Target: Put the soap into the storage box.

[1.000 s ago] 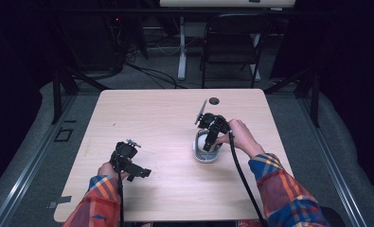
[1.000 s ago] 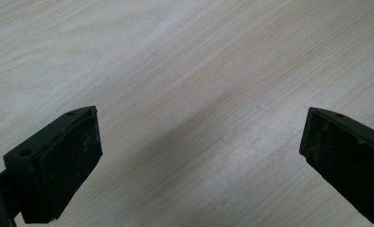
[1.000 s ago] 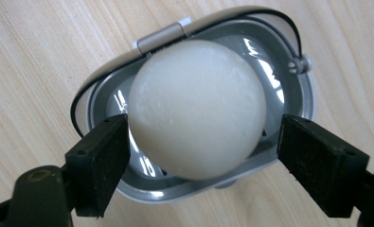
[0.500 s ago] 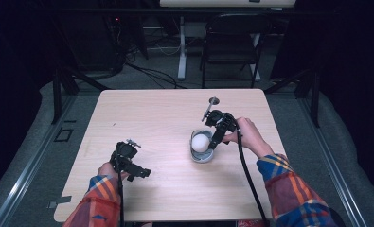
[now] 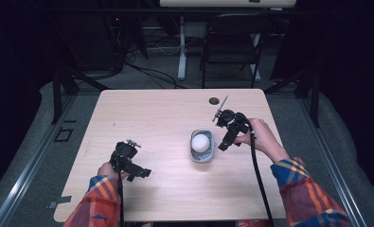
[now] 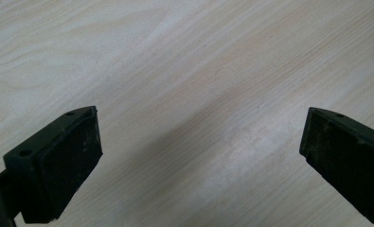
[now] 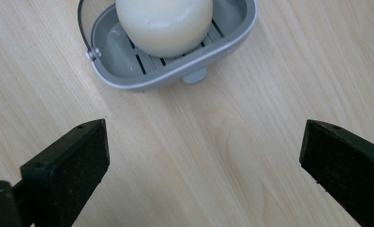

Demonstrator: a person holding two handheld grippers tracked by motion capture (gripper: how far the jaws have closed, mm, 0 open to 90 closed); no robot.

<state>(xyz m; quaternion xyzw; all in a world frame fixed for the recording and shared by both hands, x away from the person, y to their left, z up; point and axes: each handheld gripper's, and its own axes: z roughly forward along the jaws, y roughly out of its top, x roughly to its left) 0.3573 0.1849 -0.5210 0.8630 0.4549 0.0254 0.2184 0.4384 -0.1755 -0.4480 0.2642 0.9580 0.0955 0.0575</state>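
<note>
A round white soap bar [image 5: 200, 142] [image 7: 164, 22] lies in a grey slotted dish [image 5: 202, 156] [image 7: 128, 71] on the right half of the table. My right gripper [image 5: 225, 141] [image 7: 201, 170] is just right of the dish, open, with bare wood between its jaws. Its fingers [image 7: 68, 165] stand wide apart below the dish in the right gripper view. My left gripper [image 5: 138, 172] [image 6: 201, 161] hangs open over bare wood at the front left, holding nothing.
The light wooden table [image 5: 161, 113] has a small dark grommet hole [image 5: 214, 100] near its far edge. A black chair [image 5: 232, 42] and a white table leg [image 5: 181, 47] stand beyond the table. A black cable [image 5: 256, 175] trails from the right gripper.
My right gripper was down on the soap in the dish; it has let go and drawn back to the right, leaving the soap in the dish. The left gripper has stayed put.
</note>
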